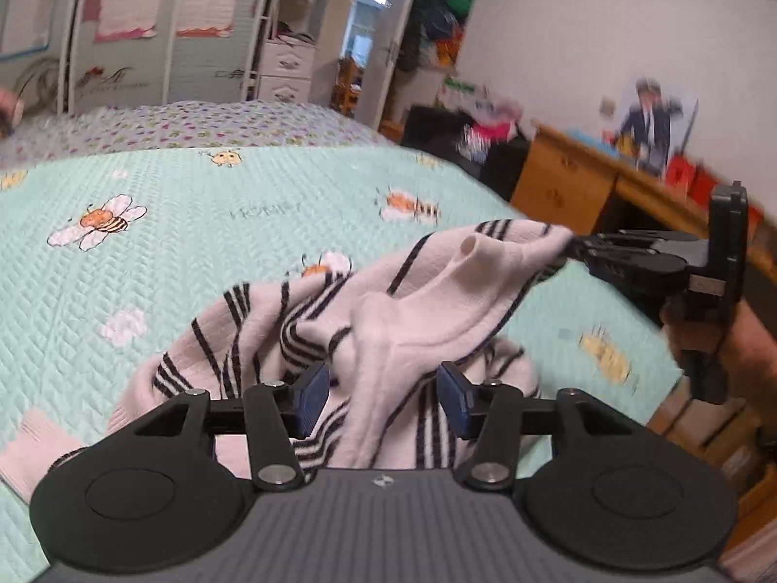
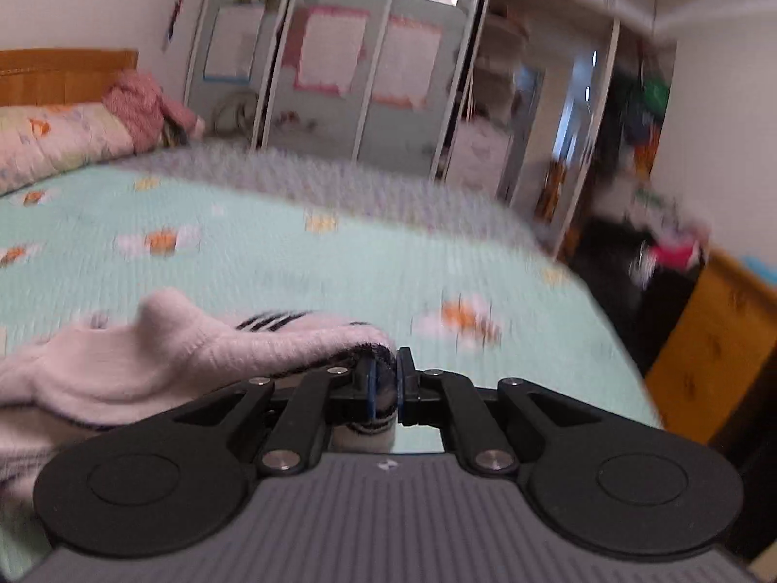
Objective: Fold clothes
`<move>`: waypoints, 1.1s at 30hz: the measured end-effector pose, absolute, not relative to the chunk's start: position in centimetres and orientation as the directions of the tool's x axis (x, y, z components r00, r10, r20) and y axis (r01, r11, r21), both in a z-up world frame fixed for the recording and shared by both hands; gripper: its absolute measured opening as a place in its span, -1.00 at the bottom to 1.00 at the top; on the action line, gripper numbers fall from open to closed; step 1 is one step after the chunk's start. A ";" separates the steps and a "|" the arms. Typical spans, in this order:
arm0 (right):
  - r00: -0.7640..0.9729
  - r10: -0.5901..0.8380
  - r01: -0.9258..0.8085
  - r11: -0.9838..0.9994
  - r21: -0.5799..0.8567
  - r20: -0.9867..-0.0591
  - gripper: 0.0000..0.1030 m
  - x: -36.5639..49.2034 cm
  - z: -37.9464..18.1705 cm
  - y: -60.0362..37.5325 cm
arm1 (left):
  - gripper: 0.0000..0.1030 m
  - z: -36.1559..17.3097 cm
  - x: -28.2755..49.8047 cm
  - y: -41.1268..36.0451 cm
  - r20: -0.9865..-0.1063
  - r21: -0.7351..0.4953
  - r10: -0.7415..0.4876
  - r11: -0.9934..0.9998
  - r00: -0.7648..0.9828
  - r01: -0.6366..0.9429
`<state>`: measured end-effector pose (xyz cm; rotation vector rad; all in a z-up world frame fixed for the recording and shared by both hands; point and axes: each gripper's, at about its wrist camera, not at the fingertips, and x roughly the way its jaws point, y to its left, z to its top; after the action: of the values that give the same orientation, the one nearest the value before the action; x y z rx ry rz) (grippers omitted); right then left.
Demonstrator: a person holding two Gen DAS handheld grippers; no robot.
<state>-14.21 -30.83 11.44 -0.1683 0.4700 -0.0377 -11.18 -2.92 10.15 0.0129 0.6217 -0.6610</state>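
The sweater point(image 1: 369, 320) lies bunched on the bed point(image 1: 194, 252), not yet folded. The right gripper point(image 2: 386, 391) pinches its edge; the left gripper point(image 1: 383, 396) is spread around a ridge of cloth, gripping nothing.

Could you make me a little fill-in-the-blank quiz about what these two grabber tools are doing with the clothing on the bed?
1. The striped sweater lies crumpled on a mint bedspread printed with ____.
2. The right gripper is ____ on an edge of the sweater.
3. The left gripper has its jaws ____, with sweater fabric between them but not pinched.
4. The sweater's stripes are black on ____.

Missing words: bees; shut; open; white
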 end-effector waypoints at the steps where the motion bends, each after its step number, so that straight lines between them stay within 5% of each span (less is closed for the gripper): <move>1: 0.877 -0.074 -0.003 0.987 -0.158 -0.475 -0.86 -14.8 10.3 -31.1 | 0.03 9.9 -11.3 -3.1 -0.553 -0.166 -0.563 0.797 0.614 0.581; 10: 0.844 -0.052 -0.017 0.992 -0.123 -0.534 -0.85 -16.6 6.1 -31.1 | 0.12 7.3 -8.4 -6.3 -0.677 -0.036 -0.456 0.805 0.578 0.592; 12: 0.848 -0.048 -0.024 0.991 -0.128 -0.527 -0.83 -16.8 6.1 -31.3 | -0.50 7.1 -8.1 -6.0 -0.686 -0.047 -0.442 0.820 0.578 0.571; 13: 0.850 -0.045 -0.028 0.991 -0.132 -0.524 -0.79 -16.9 6.2 -31.4 | -0.60 7.3 -8.2 -5.6 -0.678 -0.062 -0.443 0.829 0.586 0.555; 15: 0.858 -0.037 -0.043 0.989 -0.143 -0.512 -0.70 -17.0 6.4 -31.7 | -0.69 7.7 -8.6 -4.8 -0.663 -0.091 -0.444 0.847 0.603 0.524; 19: 0.879 -0.007 -0.102 0.974 -0.201 -0.477 -0.03 -17.4 7.0 -31.3 | -0.80 10.1 -9.5 -2.9 -0.600 -0.098 -0.440 0.869 0.667 0.485; 26: 0.885 0.064 -0.236 0.915 -0.326 -0.461 0.15 -15.6 6.9 -28.4 | -0.83 13.1 -9.6 -0.7 -0.548 -0.118 -0.414 0.899 0.727 0.423; 30: 0.880 0.094 -0.266 0.910 -0.318 -0.466 0.10 -13.7 6.4 -27.3 | -0.83 12.9 -9.4 -0.5 -0.556 -0.107 -0.366 0.922 0.746 0.372; 31: 0.879 0.102 -0.268 0.914 -0.304 -0.466 -0.15 -13.2 6.5 -27.0 | -0.83 12.7 -9.2 -0.4 -0.558 -0.101 -0.351 0.928 0.752 0.358; 32: 0.875 0.113 -0.268 0.923 -0.277 -0.470 -0.72 -12.8 7.0 -26.9 | -0.83 12.8 -9.0 -0.5 -0.556 -0.092 -0.337 0.934 0.760 0.346; 33: 0.875 0.127 -0.263 0.935 -0.240 -0.468 -0.77 -12.4 7.6 -26.7 | -0.83 12.9 -8.8 -0.6 -0.552 -0.081 -0.322 0.939 0.769 0.335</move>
<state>-12.38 -26.73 7.62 -0.3034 0.4636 0.2067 -8.81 -0.56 12.87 0.0221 0.5948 -0.3567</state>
